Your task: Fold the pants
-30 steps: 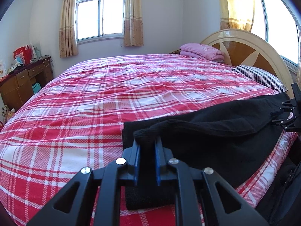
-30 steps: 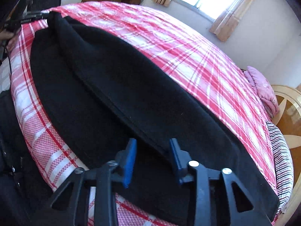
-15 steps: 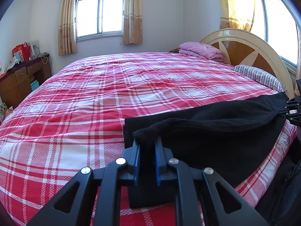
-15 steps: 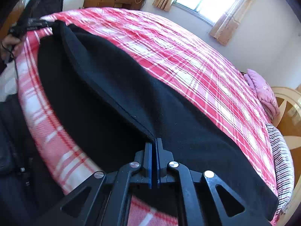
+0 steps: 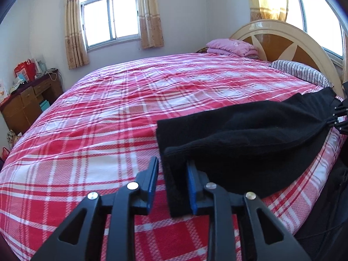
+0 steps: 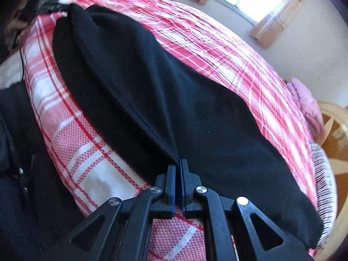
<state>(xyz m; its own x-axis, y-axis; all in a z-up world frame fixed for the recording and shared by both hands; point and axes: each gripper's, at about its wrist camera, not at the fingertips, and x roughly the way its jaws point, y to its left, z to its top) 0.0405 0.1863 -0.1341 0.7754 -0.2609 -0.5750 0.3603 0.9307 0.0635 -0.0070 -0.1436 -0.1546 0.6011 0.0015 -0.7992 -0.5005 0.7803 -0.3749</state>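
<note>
On the bed: black pants (image 5: 250, 130) are lying lengthwise along the near edge of the red plaid bedspread (image 5: 108, 119), one layer lifted into a ridge running from one gripper to the other.
Left gripper (image 5: 173, 174): its jaws have just been opening and are now standing partly apart; the cuffed end of the pants is hanging between them, touching the right blue pad (image 5: 191, 187), with a clear gap on the other side, so nothing is being pinched.
Right gripper (image 6: 178, 174): its jaws are pressing together on a thin seam edge of the pants, blue pads almost meeting with only the cloth between.
Same gripper, seen from the left wrist (image 5: 339, 117): it is showing at the far right edge, dark fabric gathering into it.
Pants in the right wrist view (image 6: 195, 108): they are stretching away toward the top left, where a blurred dark shape is sitting at the cloth's far end, probably the other gripper, though it is too smeared to be sure.
Head of the bed: a folded pink blanket (image 5: 230, 46) is resting by the curved headboard (image 5: 282, 41), with a striped pillow (image 5: 298, 71) just beside it.
Far wall: curtains (image 5: 74, 21) are framing a bright window (image 5: 111, 15).
Left corner: a wooden dresser (image 5: 26, 100) is carrying red bags and clutter.
</note>
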